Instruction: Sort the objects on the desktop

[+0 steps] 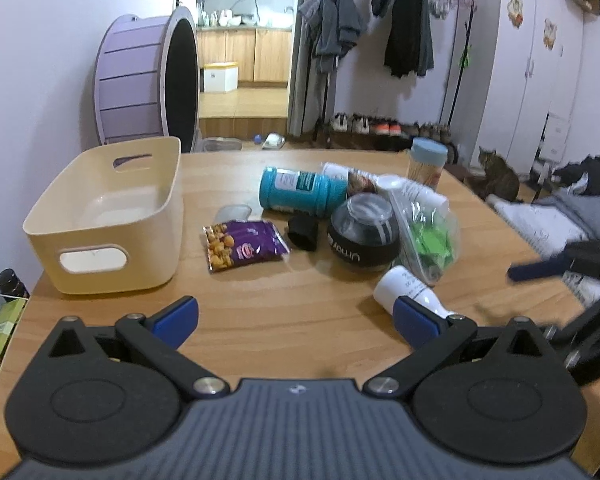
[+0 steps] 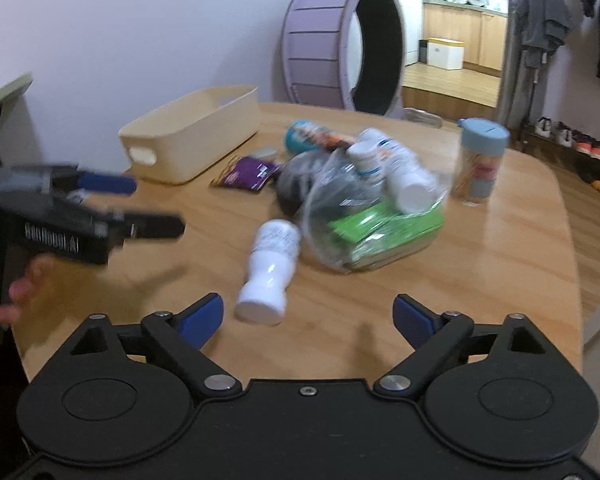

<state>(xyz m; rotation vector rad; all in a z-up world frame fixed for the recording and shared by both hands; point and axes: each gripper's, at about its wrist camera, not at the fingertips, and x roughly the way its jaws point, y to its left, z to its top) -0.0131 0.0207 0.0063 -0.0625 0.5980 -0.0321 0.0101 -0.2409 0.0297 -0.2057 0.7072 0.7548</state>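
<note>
A cream bin (image 1: 156,248) (image 2: 204,148) stands empty at the left of the wooden table (image 1: 284,300). Right of it lie a purple snack packet (image 1: 242,246) (image 2: 248,172), a teal bottle (image 1: 300,192), a black cloth piece (image 1: 304,232), a dark jar (image 1: 364,236) and a clear bag of green items (image 1: 428,236) (image 2: 376,216). A white bottle (image 1: 404,290) (image 2: 270,264) lies on its side nearest me. My left gripper (image 1: 296,322) (image 2: 156,204) is open over bare table, holding nothing. My right gripper (image 2: 308,320) is open just short of the white bottle.
A blue-lidded jar of sticks (image 1: 426,164) (image 2: 480,160) stands upright at the far right of the table. Two more white bottles (image 2: 404,176) rest on the bag. A purple wheel (image 1: 140,80) stands behind the table. A cat (image 1: 498,176) sits on the floor at right.
</note>
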